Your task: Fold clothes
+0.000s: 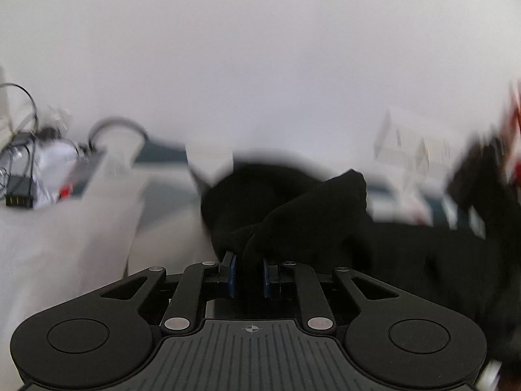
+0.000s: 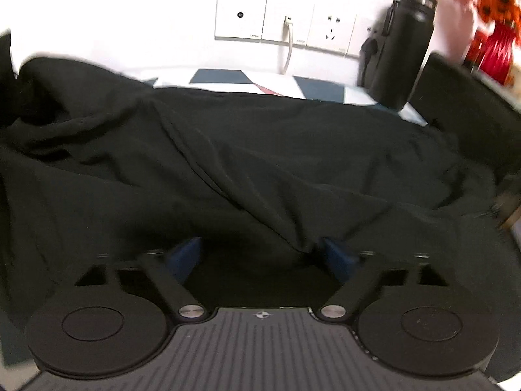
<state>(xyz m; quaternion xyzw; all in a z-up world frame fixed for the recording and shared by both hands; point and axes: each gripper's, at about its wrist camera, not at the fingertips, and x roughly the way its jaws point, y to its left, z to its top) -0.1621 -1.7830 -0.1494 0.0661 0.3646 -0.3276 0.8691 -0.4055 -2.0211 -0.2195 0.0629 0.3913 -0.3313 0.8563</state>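
Mid-fold: left tool [image 1: 249, 272] clamped on a bunched edge of the black garment [image 2: 260, 150] spread across the table [image 2: 329, 89]; right tool [image 2: 260, 255] agape over cloth, gripping nothing. Next, probably: pinching the near hem.

Black garment [image 2: 260, 150], blue fingers [image 2: 184, 255]

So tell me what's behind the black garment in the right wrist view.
Behind the black garment lie a patterned blue and white surface, wall sockets and a black bottle. Whatever is under the cloth is covered.
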